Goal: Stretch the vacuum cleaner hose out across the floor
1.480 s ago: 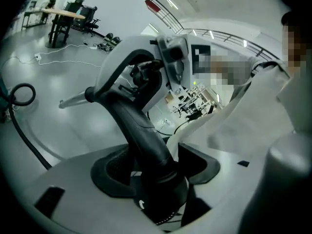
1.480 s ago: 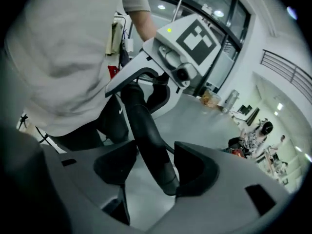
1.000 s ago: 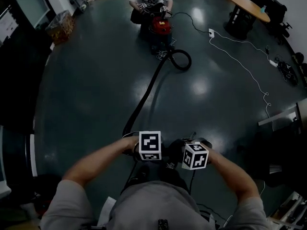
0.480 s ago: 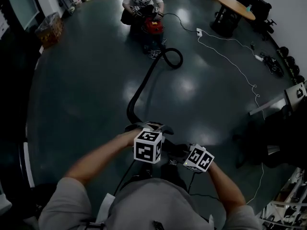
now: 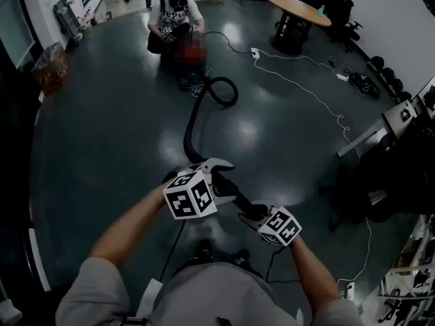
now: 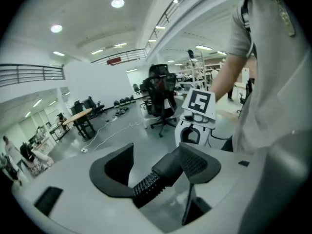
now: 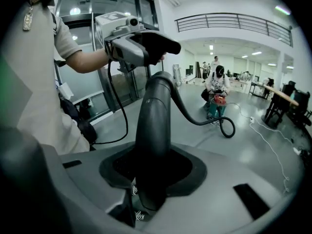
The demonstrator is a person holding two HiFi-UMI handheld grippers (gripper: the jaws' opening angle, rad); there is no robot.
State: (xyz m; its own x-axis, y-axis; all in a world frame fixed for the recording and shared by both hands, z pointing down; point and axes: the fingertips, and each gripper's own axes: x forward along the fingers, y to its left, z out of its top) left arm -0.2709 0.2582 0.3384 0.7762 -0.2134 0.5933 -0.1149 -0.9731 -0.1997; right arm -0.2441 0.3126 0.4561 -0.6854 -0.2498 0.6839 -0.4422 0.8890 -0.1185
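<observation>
My left tongs (image 6: 155, 163) have just been opening: jaws wide now, the ribbed hose (image 6: 146, 184) lying loose between them. My right tongs (image 7: 152, 167) clamp its stiff black end. Ahead, it snakes over the floor to the red vacuum cleaner (image 7: 220, 100).

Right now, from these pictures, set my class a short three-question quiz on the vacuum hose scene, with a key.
1. True or false: the right hand-held gripper is shut on the vacuum hose.
2. Where does the hose loop? A near the vacuum cleaner; B under the round table; C around an office chair.
3. What colour is the vacuum cleaner?
Key: 1 true; 2 A; 3 red.
</observation>
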